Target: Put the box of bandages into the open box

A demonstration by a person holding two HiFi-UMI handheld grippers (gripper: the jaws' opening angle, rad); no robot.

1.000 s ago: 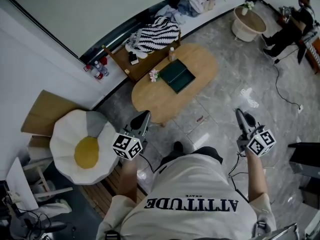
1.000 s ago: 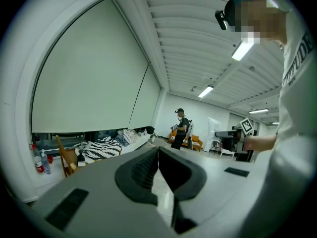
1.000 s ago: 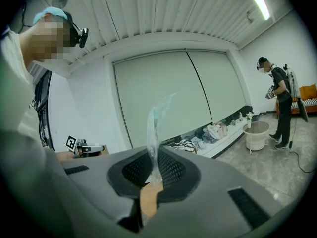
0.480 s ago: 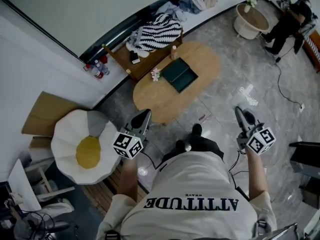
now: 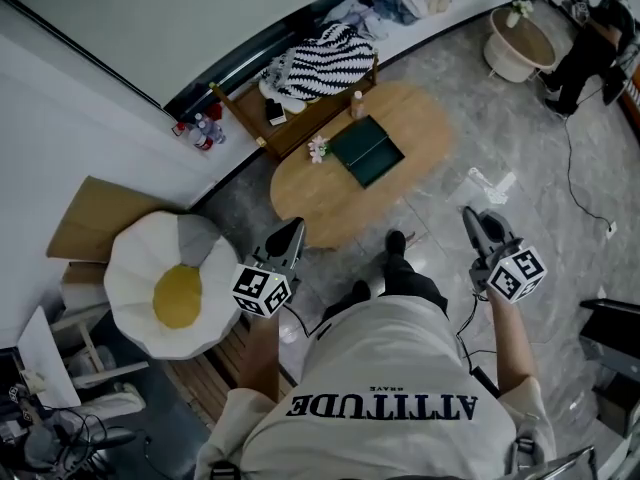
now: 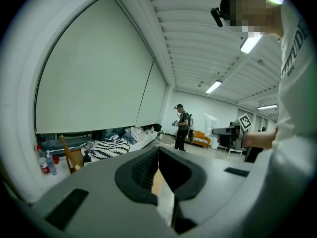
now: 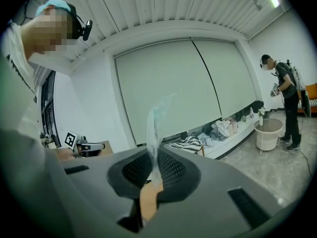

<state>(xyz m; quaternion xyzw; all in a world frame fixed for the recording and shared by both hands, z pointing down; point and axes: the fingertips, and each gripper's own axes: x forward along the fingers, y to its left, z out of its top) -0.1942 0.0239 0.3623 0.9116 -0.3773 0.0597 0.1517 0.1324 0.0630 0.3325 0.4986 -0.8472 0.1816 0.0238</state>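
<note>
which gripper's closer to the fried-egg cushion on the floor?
Left. In the head view the left gripper is just right of the fried-egg cushion; the right gripper is much farther right, beyond the person's legs.

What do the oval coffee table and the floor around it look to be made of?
Oval table: likely wood or wood veneer, with an even light-brown, fairly matt top.
Floor: probably polished stone or marble-look tile, with grey cloudy veining and glossy reflections.
</note>
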